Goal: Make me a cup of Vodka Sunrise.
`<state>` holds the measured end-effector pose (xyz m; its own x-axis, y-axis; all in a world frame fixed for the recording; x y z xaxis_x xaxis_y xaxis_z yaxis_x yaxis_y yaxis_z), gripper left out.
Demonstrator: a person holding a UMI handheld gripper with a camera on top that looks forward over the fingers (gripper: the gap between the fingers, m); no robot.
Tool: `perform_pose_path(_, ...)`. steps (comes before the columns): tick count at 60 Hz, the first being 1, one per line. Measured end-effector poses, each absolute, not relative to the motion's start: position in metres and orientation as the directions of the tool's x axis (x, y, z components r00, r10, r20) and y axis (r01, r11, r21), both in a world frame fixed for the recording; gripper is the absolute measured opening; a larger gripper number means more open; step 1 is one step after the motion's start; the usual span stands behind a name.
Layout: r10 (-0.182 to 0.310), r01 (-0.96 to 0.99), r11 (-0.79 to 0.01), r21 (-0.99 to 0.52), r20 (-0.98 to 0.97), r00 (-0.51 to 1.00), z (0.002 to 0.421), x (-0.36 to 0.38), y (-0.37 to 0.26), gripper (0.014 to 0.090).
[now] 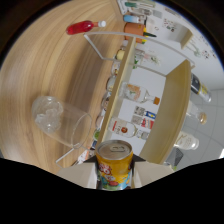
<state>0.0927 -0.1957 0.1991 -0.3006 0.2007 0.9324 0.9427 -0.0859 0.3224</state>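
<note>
Gripper [114, 172]: closed on the can, one finger pressing each side.
Can [114, 162]: yellow, held tilted above the table [35, 65].
Glass [60, 120]: with ice, near the can.
Red bottle [82, 27]: far beyond the glass.

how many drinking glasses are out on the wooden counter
1. A clear glass holding ice stands on the counter, beside the yellow can held in the gripper. Others may be hidden among the shelf clutter.
</note>
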Motion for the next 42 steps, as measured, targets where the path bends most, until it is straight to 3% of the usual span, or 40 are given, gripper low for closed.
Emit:
perform_pose_path(11, 0.202, 0.862, -0.015, 0.507, 0.845, -0.494, 0.192, 0.081, -0.195, 0.0508)
perform_pose_path(22, 0.205, 0.894, -0.023, 0.447, 0.878, -0.433, 0.196, 0.079, -0.197, 0.0509)
perform_pose_path(27, 0.183, 0.955, -0.055, 0.293, 0.943, -0.279, 0.215, 0.076, -0.200, 0.0508)
perform_pose_path(34, 0.123, 0.995, -0.054, -0.087, 0.988, 0.093, 0.252, 0.068, -0.211, 0.0511)
perform_pose_path(42, 0.114, 0.855, -0.029, -0.518, 0.848, 0.518, 0.288, 0.071, -0.222, 0.0511)
